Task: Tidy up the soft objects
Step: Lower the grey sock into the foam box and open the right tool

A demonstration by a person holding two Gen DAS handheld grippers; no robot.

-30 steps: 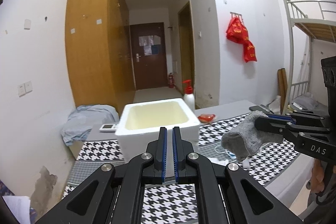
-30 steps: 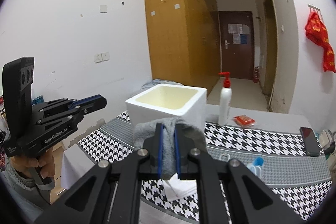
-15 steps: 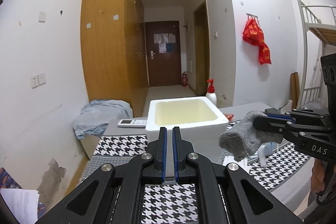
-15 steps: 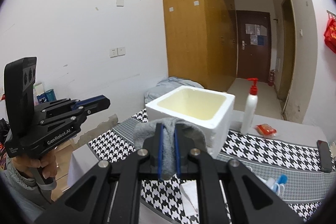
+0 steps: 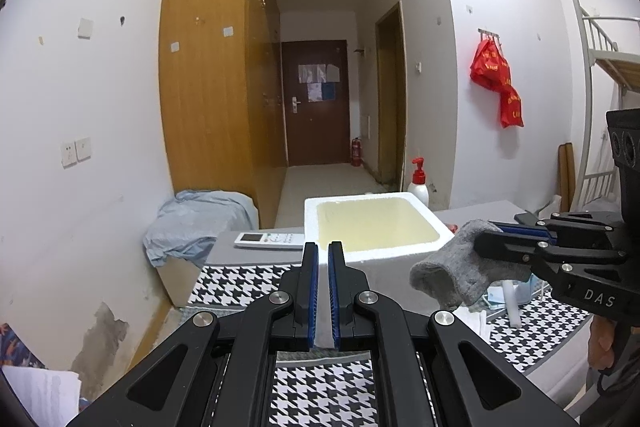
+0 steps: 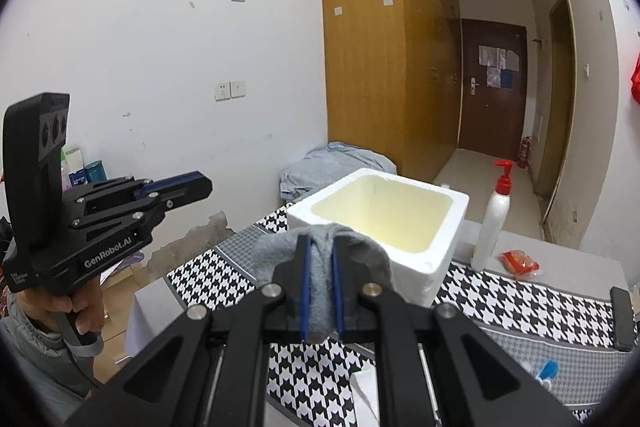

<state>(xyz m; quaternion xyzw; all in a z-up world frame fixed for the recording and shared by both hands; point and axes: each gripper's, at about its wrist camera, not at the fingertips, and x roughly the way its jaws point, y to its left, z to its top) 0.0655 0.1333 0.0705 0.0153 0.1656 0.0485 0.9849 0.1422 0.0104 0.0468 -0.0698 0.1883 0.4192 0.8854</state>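
My right gripper (image 6: 319,247) is shut on a grey sock (image 6: 320,283), held in the air just short of the near corner of the white foam box (image 6: 436,267). In the left wrist view the sock (image 5: 452,275) hangs from the right gripper (image 5: 486,239) at the right, beside the box (image 5: 372,255). My left gripper (image 5: 323,253) is shut and empty, above the table in front of the box. It also shows in the right wrist view (image 6: 200,183) at the left. The box is empty.
A houndstooth cloth (image 6: 520,311) covers the table. A pump bottle (image 6: 494,219), a red packet (image 6: 518,261), a phone (image 6: 622,319) and a remote (image 5: 272,239) lie around the box. White tissue (image 6: 366,395) and small tubes (image 6: 546,373) lie near the front.
Both grippers have swung to the left and moved closer to the foam box. The right gripper still holds the sock, now nearer the box's corner.
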